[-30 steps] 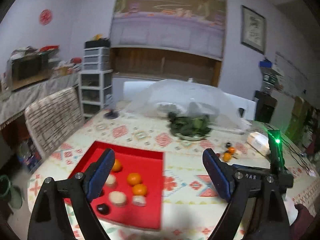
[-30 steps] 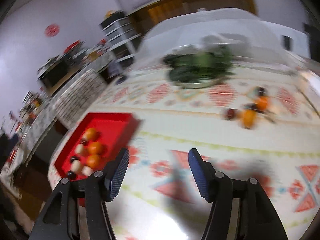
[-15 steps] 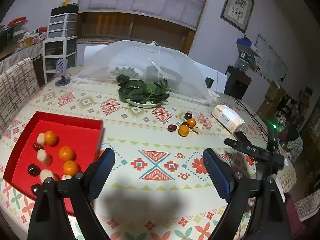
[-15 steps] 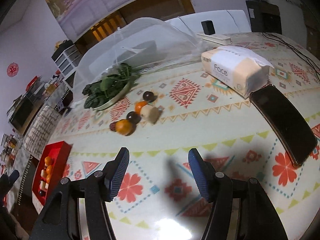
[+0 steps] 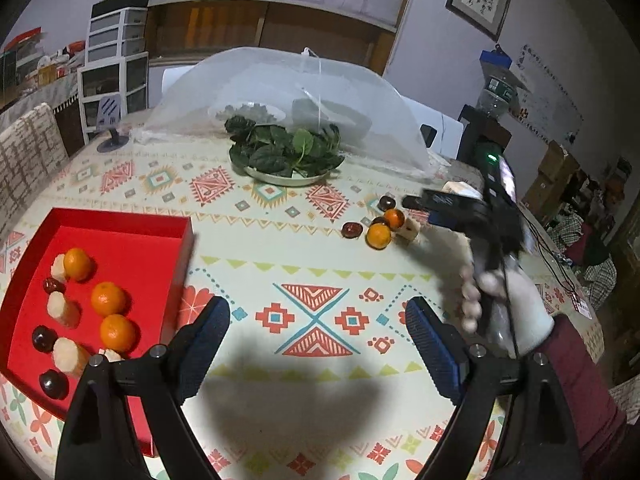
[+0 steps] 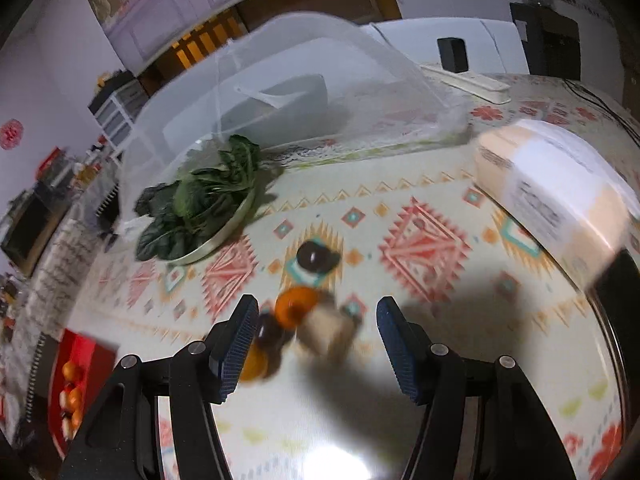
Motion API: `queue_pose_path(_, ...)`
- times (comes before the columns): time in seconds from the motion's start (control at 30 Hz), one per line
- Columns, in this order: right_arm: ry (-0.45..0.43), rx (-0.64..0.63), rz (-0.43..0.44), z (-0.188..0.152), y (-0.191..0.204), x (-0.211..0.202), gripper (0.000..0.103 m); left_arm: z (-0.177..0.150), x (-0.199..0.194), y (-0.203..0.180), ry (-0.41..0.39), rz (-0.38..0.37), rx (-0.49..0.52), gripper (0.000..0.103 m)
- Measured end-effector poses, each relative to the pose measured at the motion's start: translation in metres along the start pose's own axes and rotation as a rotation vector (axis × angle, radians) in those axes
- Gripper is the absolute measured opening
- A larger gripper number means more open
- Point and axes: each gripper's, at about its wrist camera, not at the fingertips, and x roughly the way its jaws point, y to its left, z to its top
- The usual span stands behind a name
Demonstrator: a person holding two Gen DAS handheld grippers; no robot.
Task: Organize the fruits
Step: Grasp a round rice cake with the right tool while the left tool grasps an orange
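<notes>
A red tray point(image 5: 132, 240) at the table's left holds three oranges point(image 5: 108, 299), pale banana pieces point(image 5: 63, 309) and dark fruits point(image 5: 42, 338). A loose cluster lies at the right: two oranges point(image 5: 378, 236), dark fruits point(image 5: 352, 230) and a pale piece point(image 5: 409, 231). My left gripper point(image 5: 316, 332) is open and empty above the tablecloth. My right gripper point(image 6: 314, 332) is open, its fingers on either side of the cluster's orange point(image 6: 294, 307), pale piece point(image 6: 330, 330) and dark fruit point(image 6: 269, 332). Another dark fruit point(image 6: 313, 256) lies beyond. The right gripper also shows in the left wrist view point(image 5: 448, 204).
A plate of leafy greens point(image 5: 284, 156) stands at the back centre before a mesh food cover point(image 5: 296, 92). A tissue pack point(image 6: 556, 192) and a black phone point(image 6: 624, 292) lie at the right. A chair point(image 5: 24, 152) is at the left edge.
The right gripper has moved down and forward onto the loose fruit cluster, which now sits between its fingers. The left gripper has shifted closer to the table, still open.
</notes>
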Motion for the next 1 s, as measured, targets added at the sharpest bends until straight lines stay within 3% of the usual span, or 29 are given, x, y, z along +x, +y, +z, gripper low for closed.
queue_pose_path(0.1, 0.052, 0.003, 0.006, 0.008, 0.005, 0.026, 0.065, -0.002, 0.004, 0.006, 0.011, 0.009, -0.003, 0.089)
queue_pose_path(0.17, 0.081, -0.027, 0.008, 0.007, 0.013, 0.036, 0.053, -0.003, 0.007, 0.011, 0.019, 0.012, -0.011, 0.089)
queue_pose_path(0.27, 0.117, -0.068, 0.028, -0.003, 0.021, 0.035, 0.049, -0.004, 0.011, 0.018, 0.026, 0.012, -0.033, 0.089)
queue_pose_path(0.5, 0.206, -0.099, 0.264, -0.037, 0.025, -0.002, 0.049, -0.008, 0.019, 0.021, 0.043, 0.002, -0.041, 0.089)
queue_pose_path(0.67, 0.155, -0.122, 0.232, -0.059, 0.019, -0.028, 0.050, -0.011, 0.030, 0.014, 0.068, -0.007, -0.031, 0.089)
queue_pose_path(0.9, 0.149, -0.201, 0.202, -0.086, 0.024, -0.035, 0.050, -0.011, 0.045, 0.006, 0.088, -0.001, -0.007, 0.089)
queue_pose_path(1.0, 0.129, -0.269, 0.148, -0.093, 0.035, -0.033, 0.050, -0.011, 0.053, -0.002, 0.099, -0.002, 0.014, 0.089)
